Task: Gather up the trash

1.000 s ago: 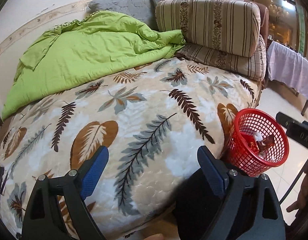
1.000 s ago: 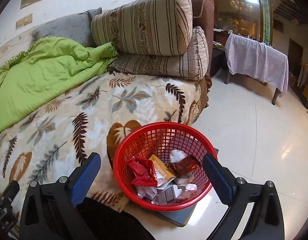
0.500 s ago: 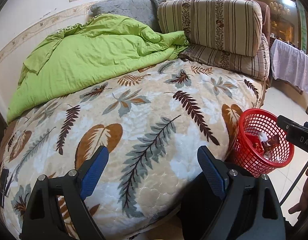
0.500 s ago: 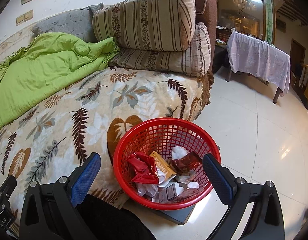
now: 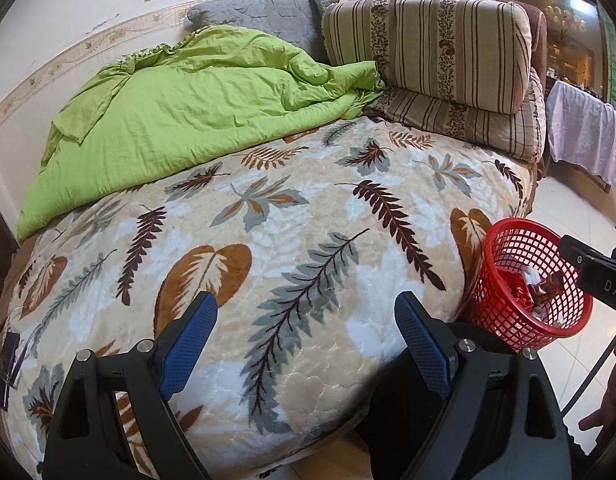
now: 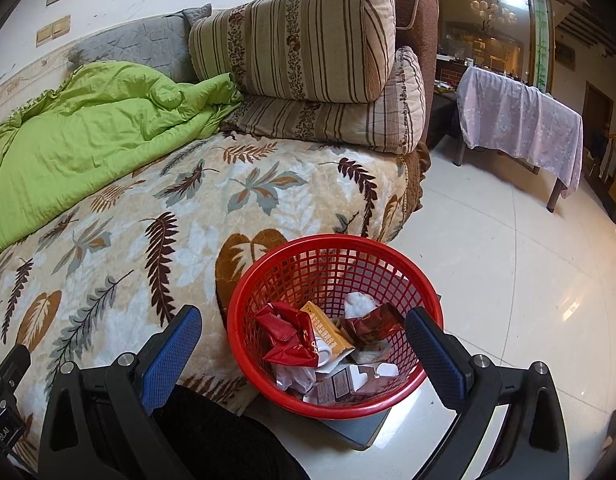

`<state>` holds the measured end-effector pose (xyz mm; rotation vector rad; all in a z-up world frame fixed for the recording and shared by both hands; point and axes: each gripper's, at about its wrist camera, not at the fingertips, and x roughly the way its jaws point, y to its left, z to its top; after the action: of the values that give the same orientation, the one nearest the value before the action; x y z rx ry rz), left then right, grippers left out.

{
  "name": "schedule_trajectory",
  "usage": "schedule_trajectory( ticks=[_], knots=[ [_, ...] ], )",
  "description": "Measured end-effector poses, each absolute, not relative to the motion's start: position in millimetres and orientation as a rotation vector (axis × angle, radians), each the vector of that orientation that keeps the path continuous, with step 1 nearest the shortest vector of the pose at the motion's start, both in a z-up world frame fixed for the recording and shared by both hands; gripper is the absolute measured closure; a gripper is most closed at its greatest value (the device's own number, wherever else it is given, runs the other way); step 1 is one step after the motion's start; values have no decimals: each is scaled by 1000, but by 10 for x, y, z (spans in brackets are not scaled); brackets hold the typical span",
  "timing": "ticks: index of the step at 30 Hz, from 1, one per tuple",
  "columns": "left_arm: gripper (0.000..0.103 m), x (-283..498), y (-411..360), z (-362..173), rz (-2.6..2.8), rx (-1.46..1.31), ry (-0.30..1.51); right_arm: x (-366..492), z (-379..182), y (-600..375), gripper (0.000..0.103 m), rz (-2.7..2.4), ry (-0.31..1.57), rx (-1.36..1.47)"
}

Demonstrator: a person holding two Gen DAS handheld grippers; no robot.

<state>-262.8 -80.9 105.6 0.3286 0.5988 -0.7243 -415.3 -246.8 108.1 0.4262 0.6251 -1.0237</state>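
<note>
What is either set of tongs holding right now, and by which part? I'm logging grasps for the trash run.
Nothing. The left tongs and right tongs are both open and empty; the wrappers lie in the red basket.

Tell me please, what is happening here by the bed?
A person holds two grippers over a bed while collecting trash. Both the left gripper and the right gripper have their jaws open and hold nothing. A red basket stands on the floor beside the bed, with wrappers and crumpled paper already in it. No loose trash shows on the blanket.
</note>
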Motion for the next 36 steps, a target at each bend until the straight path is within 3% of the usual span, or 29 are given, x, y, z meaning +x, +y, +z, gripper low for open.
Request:
schedule_trajectory(
  ticks=[36],
  knots=[
    [13, -2638, -819, 1090, -739, 310, 606, -4151, 1088, -2420, 0, -1020, 632, 412]
  ],
)
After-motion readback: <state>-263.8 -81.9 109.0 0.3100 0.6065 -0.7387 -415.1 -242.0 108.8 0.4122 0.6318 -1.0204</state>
